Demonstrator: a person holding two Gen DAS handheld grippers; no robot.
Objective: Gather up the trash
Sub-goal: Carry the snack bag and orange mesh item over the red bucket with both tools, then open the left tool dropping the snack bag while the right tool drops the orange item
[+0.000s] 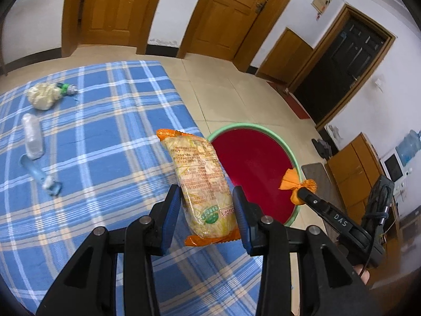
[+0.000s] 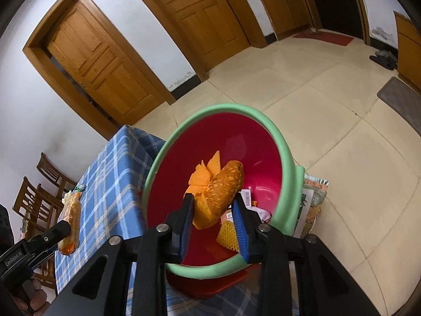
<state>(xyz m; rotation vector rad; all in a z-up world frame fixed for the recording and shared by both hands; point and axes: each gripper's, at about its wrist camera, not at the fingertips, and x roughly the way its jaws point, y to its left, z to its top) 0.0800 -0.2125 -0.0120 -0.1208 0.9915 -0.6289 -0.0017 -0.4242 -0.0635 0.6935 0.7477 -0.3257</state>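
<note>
My left gripper point(image 1: 208, 197) is shut on a yellow and orange snack packet point(image 1: 202, 181), held above the blue plaid tablecloth point(image 1: 105, 144) near the table's right edge. My right gripper point(image 2: 214, 202) is shut on an orange netted wrapper point(image 2: 221, 189) and holds it over the red bin with a green rim point(image 2: 284, 144). The same bin point(image 1: 252, 163) stands on the floor right of the table in the left wrist view, with the right gripper point(image 1: 302, 192) over its rim. The left gripper point(image 2: 67, 230) with its packet point(image 2: 71, 218) shows in the right wrist view.
On the cloth lie a crumpled pale wrapper point(image 1: 43, 96), a clear plastic bottle point(image 1: 33, 137) and a clear blue scrap point(image 1: 42, 175). Inside the bin are a yellow foam net point(image 2: 227, 234) and other wrappers. Wooden chairs point(image 2: 39, 197) stand beyond the table. A printed bag point(image 2: 313, 202) leans behind the bin.
</note>
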